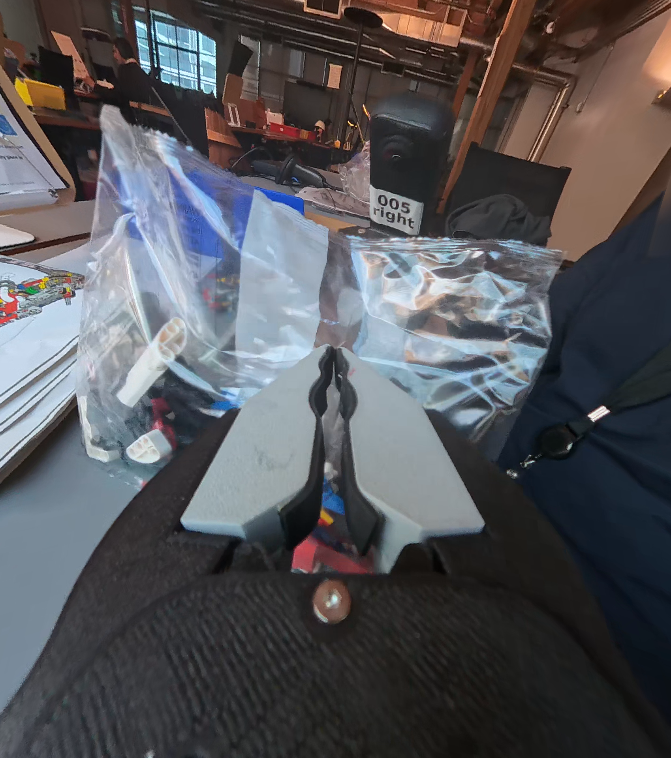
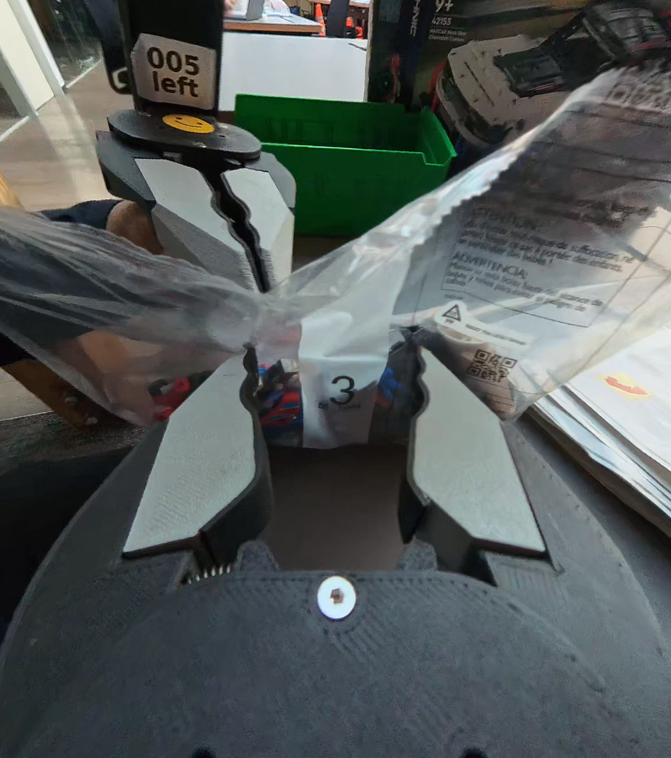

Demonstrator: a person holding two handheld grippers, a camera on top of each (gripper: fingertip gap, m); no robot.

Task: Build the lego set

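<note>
Left claw [image 2: 262, 287] is closed, its fingertips pinching the top film of a clear plastic bag [image 1: 202, 287] of small coloured building pieces. Right claw [image 2: 333, 361] stands wide, the bag's white strip between its fingers. The bag stands on the grey surface [image 1: 38, 533], near the stacked instruction booklets [image 1: 5, 369] at its edge; a green bin [image 2: 350, 176] lies beyond.

Glossy crinkled clear plastic bag [image 2: 489, 254], matt grey ribbed-printed plastic tongs [image 2: 333, 393] with black rubbery pads [image 2: 249, 385], shiny metal screw [image 2: 336, 597], glossy green plastic bin [image 2: 350, 172] behind the bag, matt paper booklets [image 1: 9, 369]
</note>
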